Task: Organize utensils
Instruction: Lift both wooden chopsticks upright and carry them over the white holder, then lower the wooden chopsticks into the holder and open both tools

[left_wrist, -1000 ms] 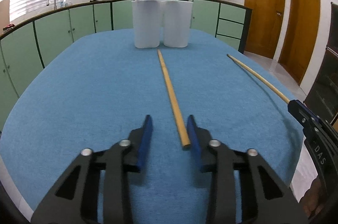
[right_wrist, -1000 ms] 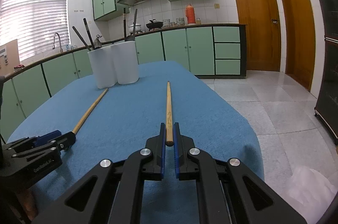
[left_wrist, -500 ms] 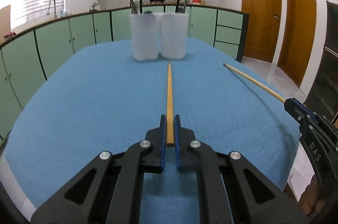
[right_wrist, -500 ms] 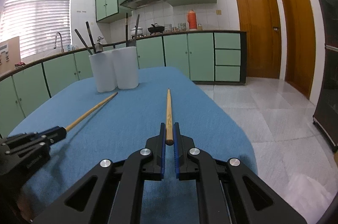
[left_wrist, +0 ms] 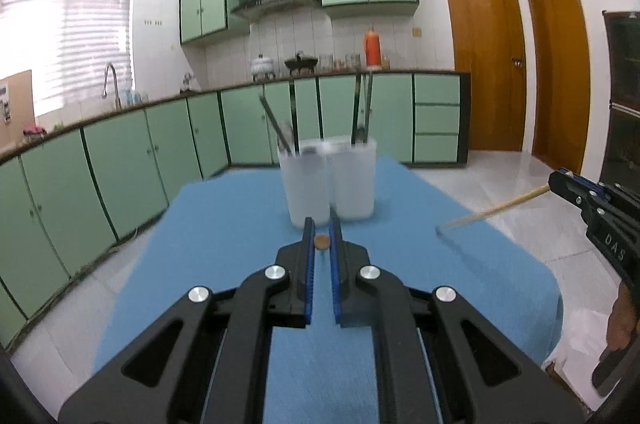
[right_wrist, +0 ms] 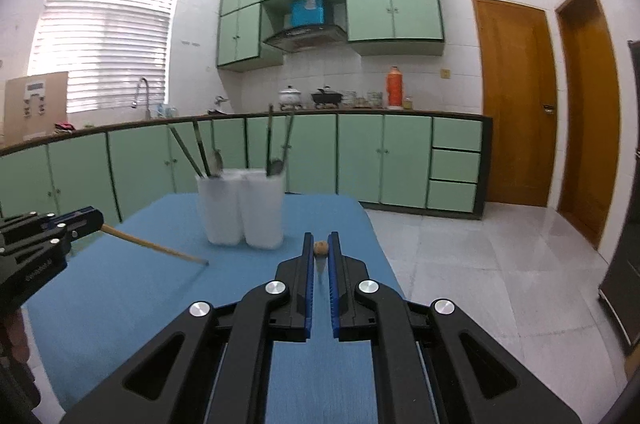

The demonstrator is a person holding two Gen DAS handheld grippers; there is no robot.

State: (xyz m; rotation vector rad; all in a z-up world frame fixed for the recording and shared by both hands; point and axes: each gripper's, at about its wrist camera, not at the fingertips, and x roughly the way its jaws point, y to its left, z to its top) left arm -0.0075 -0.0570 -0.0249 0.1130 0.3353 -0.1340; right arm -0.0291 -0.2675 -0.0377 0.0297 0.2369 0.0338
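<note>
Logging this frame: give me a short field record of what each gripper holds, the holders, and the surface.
left gripper: shut on a wooden chopstick, seen end-on
right gripper: shut on second wooden chopstick, also end-on
chopstick state: both lifted, tips angled down toward the cloth
holders: two white cups, side by side, dark-handled utensils inside
surface: blue tablecloth
task stage: chopsticks not yet in cups

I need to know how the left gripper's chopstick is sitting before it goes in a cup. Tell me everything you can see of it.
The left gripper's chopstick is a slim, round, light-brown stick that looks like wood. The left gripper is shut on its butt end, blue pads on both sides. From the right wrist view its shaft slants downward over the blue tablecloth, tip lowest and close to the cloth; contact cannot be told. It is near the white cups but not touching them.
</note>
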